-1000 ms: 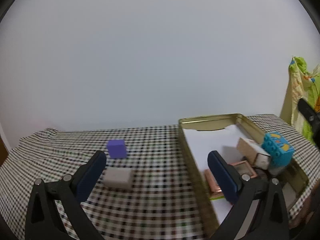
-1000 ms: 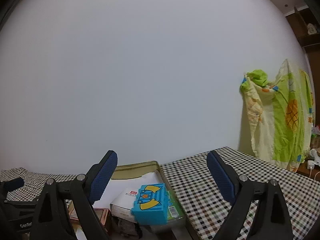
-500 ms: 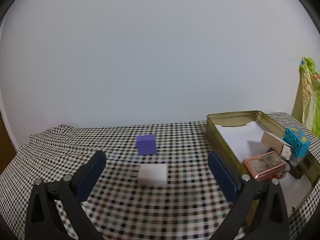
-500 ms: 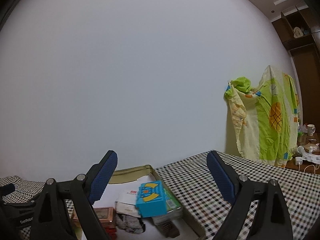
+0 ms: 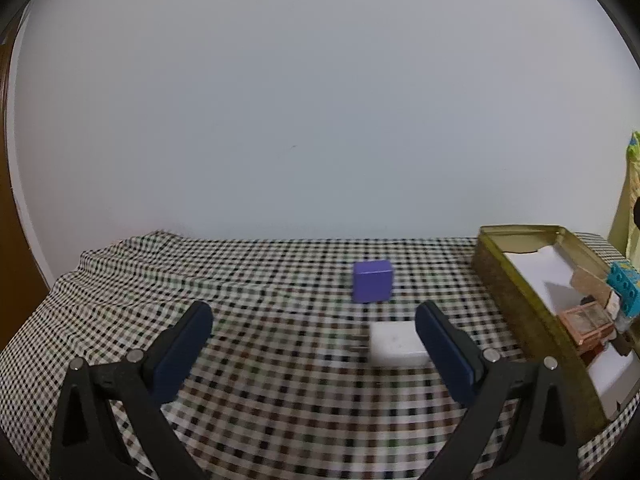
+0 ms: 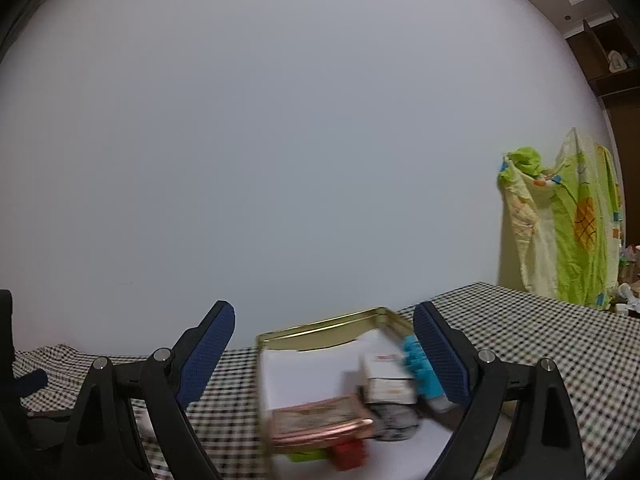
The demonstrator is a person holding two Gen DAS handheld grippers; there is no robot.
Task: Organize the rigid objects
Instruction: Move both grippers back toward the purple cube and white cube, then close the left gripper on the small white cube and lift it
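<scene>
Two loose blocks are being shown on the checkered tablecloth (image 5: 280, 380) in the left wrist view: a purple cube (image 5: 372, 281), matte and sharp-edged, is standing upright farther back, and a white block (image 5: 394, 343), flat and rectangular with slightly blurred edges, is lying nearer, just beside the inner face of the right-hand finger. The two blocks are being kept apart by a strip of cloth. The left gripper (image 5: 314, 334) is being held wide, with nothing between its blue-padded fingers (image 5: 184, 350). A gold-coloured metal tin (image 5: 516, 292) is being seen at the right edge of that view, lined with white paper and holding a blue studded brick (image 5: 624, 288) and a copper-coloured flat case (image 5: 586, 320). In the right wrist view, the right gripper (image 6: 324, 338) is likewise being held wide and empty, with the tin (image 6: 320, 326) lying between its fingers; the contents there, among them a white carton (image 6: 386, 378) and the copper-coloured case (image 6: 320, 420), are being blurred. A green and yellow printed cloth (image 6: 564, 216) is hanging at the right.
</scene>
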